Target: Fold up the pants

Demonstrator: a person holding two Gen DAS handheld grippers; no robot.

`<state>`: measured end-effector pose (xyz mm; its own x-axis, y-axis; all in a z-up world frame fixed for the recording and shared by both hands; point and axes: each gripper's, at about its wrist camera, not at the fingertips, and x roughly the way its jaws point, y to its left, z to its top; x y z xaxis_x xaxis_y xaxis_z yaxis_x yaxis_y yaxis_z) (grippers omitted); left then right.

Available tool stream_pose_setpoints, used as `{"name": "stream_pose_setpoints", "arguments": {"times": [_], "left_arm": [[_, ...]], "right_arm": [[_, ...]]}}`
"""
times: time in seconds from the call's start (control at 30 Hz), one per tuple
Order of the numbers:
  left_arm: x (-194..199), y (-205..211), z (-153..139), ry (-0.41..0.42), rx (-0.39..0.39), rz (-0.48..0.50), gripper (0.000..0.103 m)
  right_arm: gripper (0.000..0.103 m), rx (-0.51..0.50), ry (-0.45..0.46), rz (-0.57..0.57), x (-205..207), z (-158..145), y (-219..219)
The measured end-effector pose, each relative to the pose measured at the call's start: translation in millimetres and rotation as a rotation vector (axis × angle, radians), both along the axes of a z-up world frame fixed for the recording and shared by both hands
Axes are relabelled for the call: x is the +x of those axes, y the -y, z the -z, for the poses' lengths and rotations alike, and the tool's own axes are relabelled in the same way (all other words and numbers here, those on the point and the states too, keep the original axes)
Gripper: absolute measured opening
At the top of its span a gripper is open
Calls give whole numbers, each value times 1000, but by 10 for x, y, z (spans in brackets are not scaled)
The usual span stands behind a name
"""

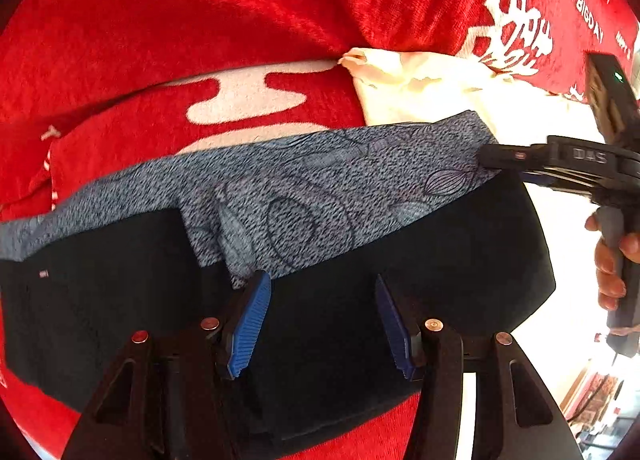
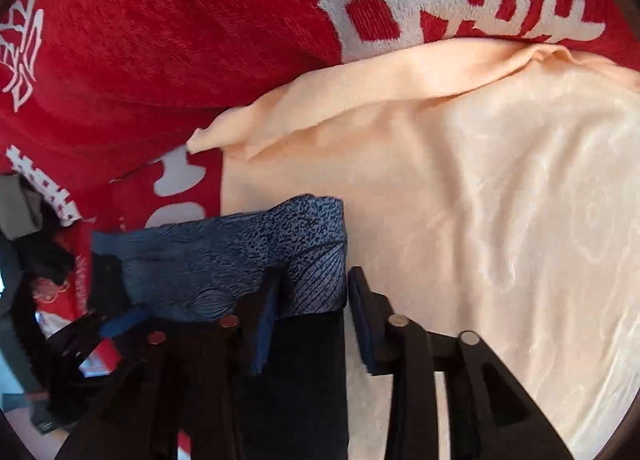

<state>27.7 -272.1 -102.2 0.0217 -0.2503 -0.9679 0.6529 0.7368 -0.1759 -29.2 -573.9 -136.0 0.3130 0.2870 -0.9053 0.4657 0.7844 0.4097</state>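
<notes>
The pants (image 1: pixel 328 196) are folded: a blue-grey patterned strip shows along the far side and a dark navy layer (image 1: pixel 460 252) lies over it, on the red blanket. My left gripper (image 1: pixel 320 320) is open above the navy layer near its front edge, blue pads (image 1: pixel 248 324) apart. My right gripper (image 2: pixel 316 308) is open at the pants' right end (image 2: pixel 280 248); its jaws straddle the edge of the patterned cloth without closing on it. It also shows in the left wrist view (image 1: pixel 496 156), tips at the strip's right end.
A red blanket (image 1: pixel 200 20) with white characters covers the surface. A cream cloth (image 2: pixel 480 200) lies to the right of the pants, partly under them. A hand (image 1: pixel 612 260) holds the right gripper's handle. Floor clutter (image 2: pixel 32 260) sits at the left.
</notes>
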Motion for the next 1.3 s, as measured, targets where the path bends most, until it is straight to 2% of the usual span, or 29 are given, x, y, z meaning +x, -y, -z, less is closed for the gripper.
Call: {"name": "stream_pose_setpoints", "arguments": {"times": [0.07, 0.1, 0.13, 0.2, 0.27, 0.33, 0.37, 0.4, 0.5, 0.57, 0.63, 0.7, 0.87, 1.03, 1.2, 1.3], "left_arm": [[-32, -57, 15, 24, 30, 14, 56], [-61, -88, 18, 38, 49, 19, 56], [-74, -143, 42, 45, 79, 10, 62], [-46, -277, 70, 11, 59, -34, 63], [-5, -410, 91, -18, 64, -88, 70], [13, -520, 86, -53, 36, -135, 70], [2, -550, 76, -55, 36, -140, 70], [-21, -559, 60, -47, 40, -139, 70], [-142, -623, 4, -19, 71, -127, 70], [-181, -685, -38, -12, 81, -139, 70], [-240, -737, -89, -13, 84, -158, 70], [-230, -831, -126, -17, 90, -180, 70], [-262, -1084, -238, -7, 116, -234, 70], [-232, -1418, -261, -4, 127, -300, 70], [-13, -1693, -216, 29, 138, -372, 70], [232, -1853, -218, 73, 143, -404, 70]], "right_arm": [[60, -19, -19, 55, -58, -19, 2], [60, -10, -22, 79, -114, -57, 13], [60, -10, -22, 90, -154, -114, 30], [60, -49, -17, 92, -313, -280, 71], [60, -100, 2, 70, -454, -497, -21], [54, -92, 38, 29, -528, -657, -121], [45, -101, 54, -15, -543, -722, -245], [44, -114, 58, -63, -529, -749, -377], [44, -105, 50, -125, -376, -641, -737], [44, -71, -4, -128, -345, -395, -914], [44, -130, -14, -138, -345, -263, -1079], [48, -178, 0, -156, -351, -282, -1144], [51, -177, -35, -202, -268, -268, -1149], [53, -183, -44, -189, -244, -286, -1225], [76, -164, -49, -251, -176, -283, -1398], [77, -211, -67, -313, -121, -301, -1552]]}}
